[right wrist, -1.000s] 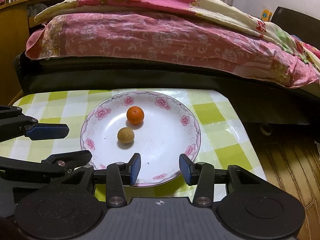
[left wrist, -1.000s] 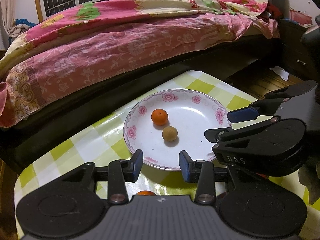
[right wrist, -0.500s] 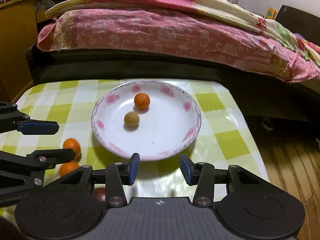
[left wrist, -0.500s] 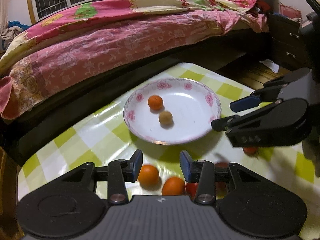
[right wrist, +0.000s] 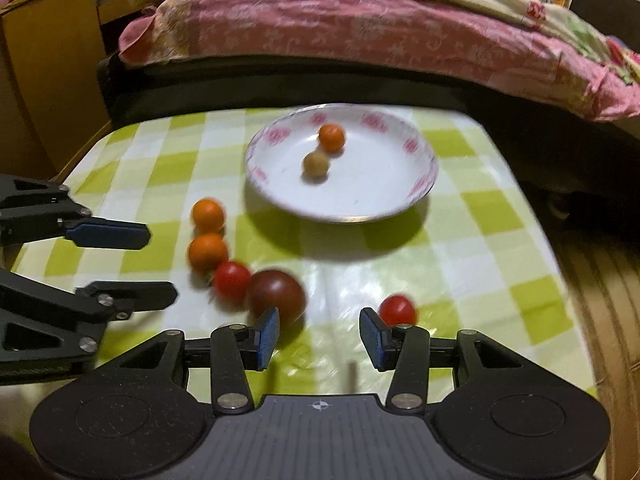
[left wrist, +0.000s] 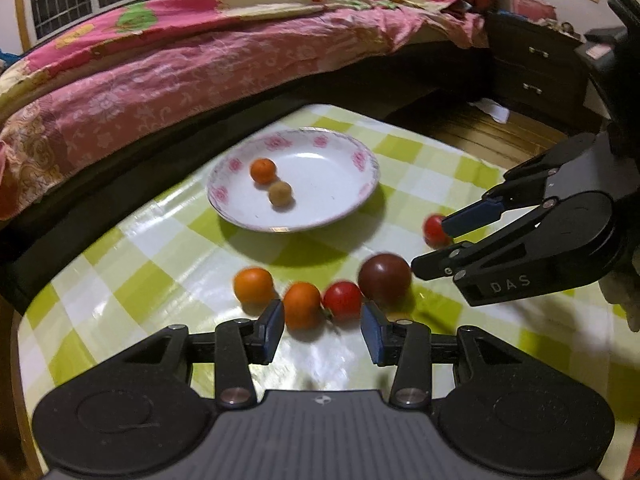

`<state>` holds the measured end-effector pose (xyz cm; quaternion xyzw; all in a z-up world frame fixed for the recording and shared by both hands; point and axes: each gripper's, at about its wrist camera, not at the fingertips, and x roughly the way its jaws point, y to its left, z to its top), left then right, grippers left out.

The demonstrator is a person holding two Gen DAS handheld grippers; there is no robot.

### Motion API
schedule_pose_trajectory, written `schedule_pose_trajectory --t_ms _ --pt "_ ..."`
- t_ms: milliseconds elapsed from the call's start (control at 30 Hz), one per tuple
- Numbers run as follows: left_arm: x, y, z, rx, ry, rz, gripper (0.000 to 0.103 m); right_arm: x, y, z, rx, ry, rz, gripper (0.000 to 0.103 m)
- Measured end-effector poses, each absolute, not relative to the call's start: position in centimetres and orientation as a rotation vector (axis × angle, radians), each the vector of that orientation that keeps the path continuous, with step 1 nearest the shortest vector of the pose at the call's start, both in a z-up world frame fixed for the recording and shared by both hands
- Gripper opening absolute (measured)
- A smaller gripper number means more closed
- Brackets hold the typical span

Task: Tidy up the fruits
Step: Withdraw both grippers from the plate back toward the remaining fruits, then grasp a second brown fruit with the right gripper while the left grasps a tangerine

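Note:
A white floral plate (left wrist: 344,200) (right wrist: 392,192) holds an orange (left wrist: 263,171) (right wrist: 331,137) and a small tan fruit (left wrist: 280,195) (right wrist: 315,164). On the checked cloth in front of it lie two oranges (left wrist: 253,285) (left wrist: 302,306), a red tomato (left wrist: 342,301), a dark purple plum (left wrist: 384,279) (right wrist: 276,292) and another red tomato (left wrist: 434,230) (right wrist: 397,311). My left gripper (left wrist: 323,327) is open just before the orange and tomato. My right gripper (right wrist: 319,335) is open, with the plum by its left finger and the lone tomato by its right.
A bed with a pink quilt (left wrist: 168,80) runs along the table's far side. A dark nightstand (left wrist: 536,76) and wooden floor (left wrist: 460,124) lie to the right. A wooden cabinet (right wrist: 44,88) stands left of the table.
Both grippers have pulled back from the plate toward the near side of the table, bringing the loose fruits on the cloth into view. Both stay open.

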<state>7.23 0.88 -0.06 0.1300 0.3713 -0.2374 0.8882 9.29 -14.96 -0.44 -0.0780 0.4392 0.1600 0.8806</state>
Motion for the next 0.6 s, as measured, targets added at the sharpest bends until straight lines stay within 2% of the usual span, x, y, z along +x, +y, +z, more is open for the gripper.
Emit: schedule_pose_trajectory --t_ms 600 --pt "6.7 2.0 -1.6 0.303 0.82 -0.504 0.049 8.6 -12.5 -2.5 -0.092 0.996 0.485 0.04"
